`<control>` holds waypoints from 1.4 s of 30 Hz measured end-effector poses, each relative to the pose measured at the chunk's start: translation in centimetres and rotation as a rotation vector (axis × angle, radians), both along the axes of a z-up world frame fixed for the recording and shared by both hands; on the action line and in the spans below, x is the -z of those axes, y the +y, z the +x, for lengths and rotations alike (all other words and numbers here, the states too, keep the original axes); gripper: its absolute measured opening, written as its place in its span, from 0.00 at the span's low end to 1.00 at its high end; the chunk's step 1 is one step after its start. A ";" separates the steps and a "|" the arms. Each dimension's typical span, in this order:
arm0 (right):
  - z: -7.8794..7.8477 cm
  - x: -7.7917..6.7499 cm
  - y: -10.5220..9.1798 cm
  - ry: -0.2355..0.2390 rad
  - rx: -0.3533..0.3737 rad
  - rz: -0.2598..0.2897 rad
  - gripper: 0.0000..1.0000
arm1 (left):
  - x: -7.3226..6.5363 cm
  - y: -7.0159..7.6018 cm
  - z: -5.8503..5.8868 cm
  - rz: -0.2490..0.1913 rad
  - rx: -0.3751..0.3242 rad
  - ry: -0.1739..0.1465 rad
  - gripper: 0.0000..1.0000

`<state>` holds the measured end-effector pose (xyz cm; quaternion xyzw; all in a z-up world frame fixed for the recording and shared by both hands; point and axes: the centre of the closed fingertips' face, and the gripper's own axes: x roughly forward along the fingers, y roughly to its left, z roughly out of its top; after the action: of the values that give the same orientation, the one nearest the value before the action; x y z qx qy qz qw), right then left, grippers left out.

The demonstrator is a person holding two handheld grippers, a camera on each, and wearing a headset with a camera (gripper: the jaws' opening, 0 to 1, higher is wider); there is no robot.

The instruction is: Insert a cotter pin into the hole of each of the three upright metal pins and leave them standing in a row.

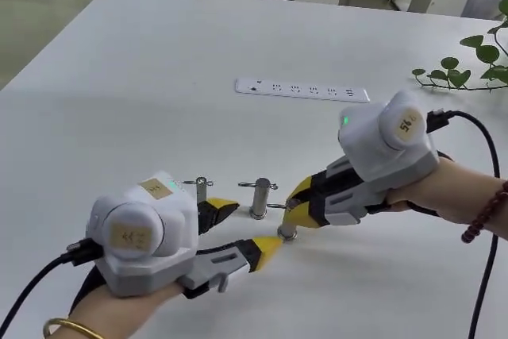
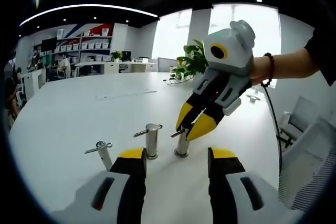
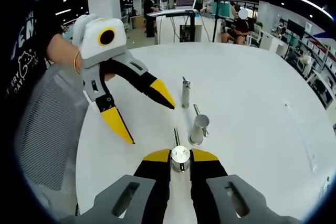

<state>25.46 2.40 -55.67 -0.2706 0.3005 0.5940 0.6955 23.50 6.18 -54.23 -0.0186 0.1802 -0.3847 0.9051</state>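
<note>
Head view: three metal pins are standing in a row on the white table [image 1: 159,61]. The left metal pin [image 1: 201,190] and the middle metal pin [image 1: 259,198] are each carrying a cotter pin through the head. The right gripper [image 1: 297,202] is working at the top of the right metal pin [image 1: 287,232], where the third cotter pin [image 1: 275,206] is sticking out toward the left. The left gripper [image 1: 250,228] is hovering just beside that pin with its jaws spread and holding nothing.

Left gripper view: the left gripper's spread jaws are framing the right metal pin [image 2: 182,145] without touching it. The right gripper [image 2: 190,127] is coming down onto the pin's head from the upper right.

Right gripper view: the right gripper's jaws are pressing together on the head of the right metal pin [image 3: 180,158]. The third cotter pin [image 3: 176,136] is projecting from the far side of the head. Its near end is hiding behind the head, so seating depth cannot be told.

Procedure, as judged: the last insertion is appearing nearly complete.
- Keep the push level and along the hole's axis, so the pin is not tipping.
- Bring the left gripper in low on the shaft if bracing is needed.
- Open the right jaws straight apart and lift clear, so the pin is not dragging out of line with the row.
</note>
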 end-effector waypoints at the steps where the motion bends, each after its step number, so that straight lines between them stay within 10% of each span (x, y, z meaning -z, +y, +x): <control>1: 0.0 0.0 -0.1 0.000 0.000 -0.002 0.08 | 0.0 0.0 0.0 -0.004 -0.003 0.002 0.45; 42: 3.0 0.6 -2.3 0.006 0.030 -0.036 0.08 | -1.3 0.5 -1.8 0.064 0.055 -0.056 0.64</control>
<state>28.49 0.06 -56.29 -0.2764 0.3173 0.5789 0.6984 21.72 6.63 -52.96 0.0259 0.1675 -0.4039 0.8990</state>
